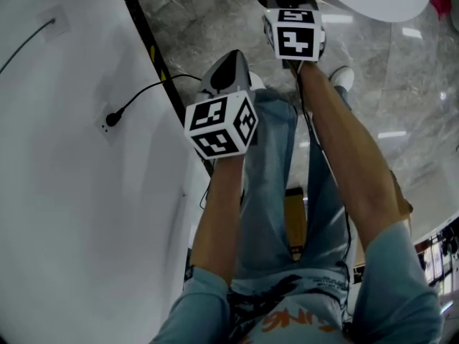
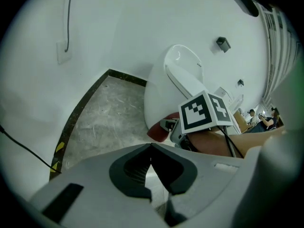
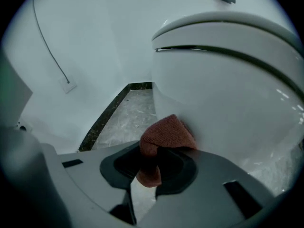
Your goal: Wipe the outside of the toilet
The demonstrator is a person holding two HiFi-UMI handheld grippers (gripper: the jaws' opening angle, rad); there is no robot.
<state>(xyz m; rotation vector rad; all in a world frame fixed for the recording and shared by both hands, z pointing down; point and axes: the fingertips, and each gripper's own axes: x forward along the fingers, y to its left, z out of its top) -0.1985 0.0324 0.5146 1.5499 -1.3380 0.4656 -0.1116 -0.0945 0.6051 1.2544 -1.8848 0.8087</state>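
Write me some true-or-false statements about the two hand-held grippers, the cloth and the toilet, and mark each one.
1. The right hand-held gripper is shut on a red-brown cloth. True.
2. The cloth hangs clear of the toilet. False: it lies against the toilet's outer wall.
3. The left hand-held gripper is open. False: its jaws are together, with nothing between them.
4. The toilet's lid is down. True.

A strip of bare floor [image 3: 124,118] lies open between the wall [image 3: 90,46] and the toilet [image 3: 228,94]. The bowl blocks the right side, where the right gripper [image 3: 156,151] holds its cloth [image 3: 167,131] against it. A cord [image 1: 147,90] crosses the wall.
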